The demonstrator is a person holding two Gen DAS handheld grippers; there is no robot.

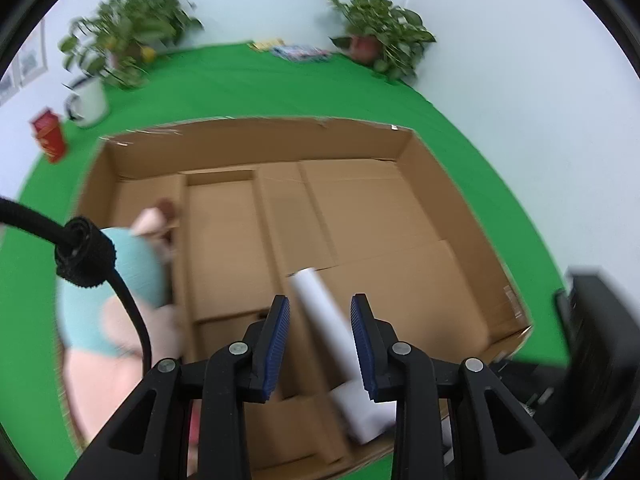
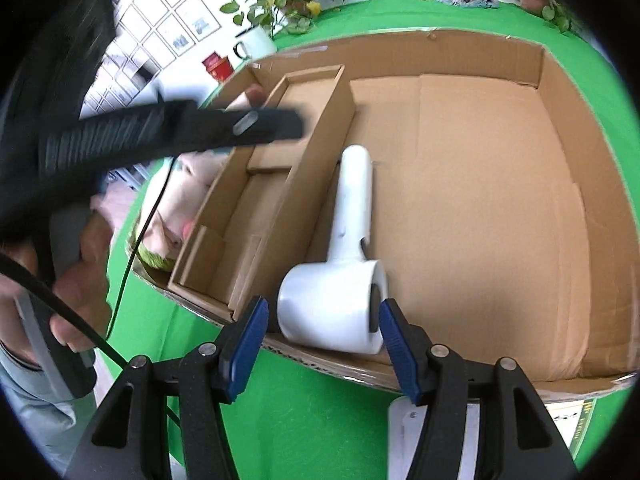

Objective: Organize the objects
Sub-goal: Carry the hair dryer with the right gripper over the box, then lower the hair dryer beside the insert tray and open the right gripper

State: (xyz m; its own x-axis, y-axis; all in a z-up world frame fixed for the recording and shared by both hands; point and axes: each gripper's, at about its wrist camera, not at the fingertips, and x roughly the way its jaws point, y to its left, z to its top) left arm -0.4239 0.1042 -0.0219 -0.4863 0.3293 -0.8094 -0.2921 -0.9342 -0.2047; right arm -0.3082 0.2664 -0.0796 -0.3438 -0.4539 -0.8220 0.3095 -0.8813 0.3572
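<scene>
While the soft pink and blue stuffed toy [image 1: 116, 280] lies at the left side of the big brown cardboard box [image 1: 460, 184], the left gripper [image 1: 320, 344] hangs over the box with its blue pads wide apart. Between them shows the white plastic hair dryer [image 2: 340, 264], lying flat in the big section near the front wall. The right gripper [image 2: 320, 344] is wide too, holding nothing.

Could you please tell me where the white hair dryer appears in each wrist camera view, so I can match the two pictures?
Left wrist: the white hair dryer lies low centre in the cardboard box, between the open left gripper fingers.
Right wrist: the dryer sits lower centre, just ahead of the open right gripper.
Shared landmark: the white mug.
</scene>
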